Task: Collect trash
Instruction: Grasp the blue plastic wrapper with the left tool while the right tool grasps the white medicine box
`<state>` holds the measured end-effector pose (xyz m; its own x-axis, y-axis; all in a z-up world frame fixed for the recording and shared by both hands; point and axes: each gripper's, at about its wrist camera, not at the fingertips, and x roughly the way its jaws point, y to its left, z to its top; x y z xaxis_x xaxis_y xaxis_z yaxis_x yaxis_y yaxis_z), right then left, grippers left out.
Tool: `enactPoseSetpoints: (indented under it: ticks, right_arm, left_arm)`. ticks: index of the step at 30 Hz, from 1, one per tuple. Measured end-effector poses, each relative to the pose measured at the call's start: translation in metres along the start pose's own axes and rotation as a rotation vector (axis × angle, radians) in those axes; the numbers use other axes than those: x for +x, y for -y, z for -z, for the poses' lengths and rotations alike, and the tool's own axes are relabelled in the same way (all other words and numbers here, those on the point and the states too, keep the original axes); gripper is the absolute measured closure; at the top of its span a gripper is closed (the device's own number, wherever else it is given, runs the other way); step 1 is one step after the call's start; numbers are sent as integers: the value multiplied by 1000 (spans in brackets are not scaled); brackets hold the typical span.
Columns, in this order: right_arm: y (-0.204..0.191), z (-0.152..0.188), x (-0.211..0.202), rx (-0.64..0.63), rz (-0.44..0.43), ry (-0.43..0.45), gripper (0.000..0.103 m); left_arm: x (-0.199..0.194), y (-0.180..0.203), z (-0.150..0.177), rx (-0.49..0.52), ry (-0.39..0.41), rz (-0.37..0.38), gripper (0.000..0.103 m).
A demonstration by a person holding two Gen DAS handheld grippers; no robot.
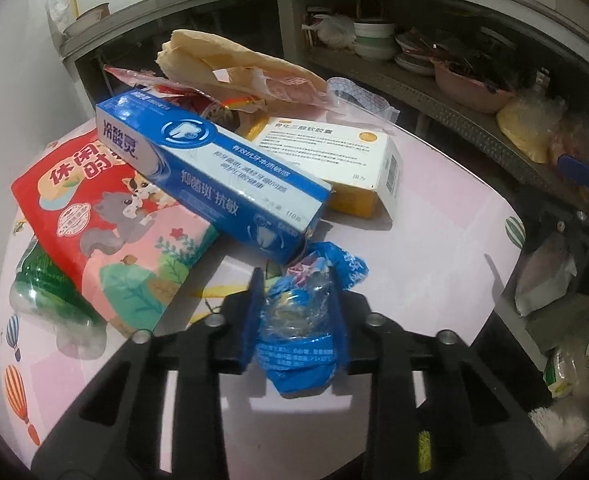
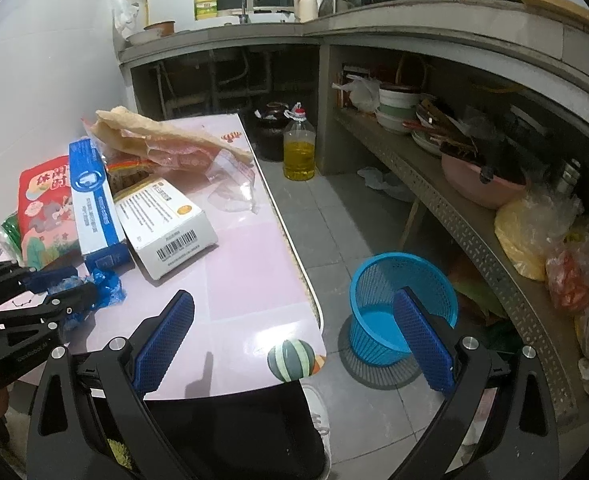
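My left gripper [image 1: 296, 284] is shut on a crumpled blue plastic wrapper [image 1: 302, 320], just above the pink table [image 1: 434, 264]. It also shows in the right wrist view [image 2: 64, 280] with the wrapper [image 2: 106, 288]. A pile of trash lies beyond it: a blue toothpaste box [image 1: 214, 164], a white and yellow medicine box [image 1: 334, 156], a red snack bag [image 1: 106, 220], a green plastic bottle [image 1: 46, 292] and a tan paper bag [image 1: 234, 64]. My right gripper [image 2: 294, 328] is open and empty over the table's near edge. A blue mesh basket [image 2: 398, 304] stands on the floor right of the table.
A cooking oil bottle [image 2: 299, 148] and a dark jar [image 2: 270, 128] stand on the tiled floor beyond the table. A concrete shelf [image 2: 474, 220] with bowls and bags runs along the right. A clear plastic bag [image 2: 234, 188] lies on the table's far right part.
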<state>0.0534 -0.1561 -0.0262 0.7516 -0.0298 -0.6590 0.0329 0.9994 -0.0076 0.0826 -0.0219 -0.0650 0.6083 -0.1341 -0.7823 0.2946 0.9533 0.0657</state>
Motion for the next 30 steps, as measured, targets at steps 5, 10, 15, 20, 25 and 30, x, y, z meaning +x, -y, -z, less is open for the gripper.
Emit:
enactPoseSetpoints:
  ticks: [5,10,15,20,25,30]
  right_arm:
    - [-2,-26,-1,-56,-115,40,6]
    - [-29,-57,24,-242,-302,35,6]
    - [-66,-65,53,-486,-462,-32,6]
    - [-85,-65,79,-652,-508,-101,6]
    - [-93,-60,97,-707,-511,-167,22]
    - [-80,-58,92,-663,-510,-200,34]
  left_arm:
    - [-10,-5,11,-22,3,20,80]
    - [-19,-9,22,-46,9,47,81]
    - [-23,-16,27,-68,6,77,81]
    - [-24,-23,28,-100,-6,107,82]
    - [-24,-26,30,-120,-14,116,82]
    - [-24,-26,30,-125,-16,114,82]
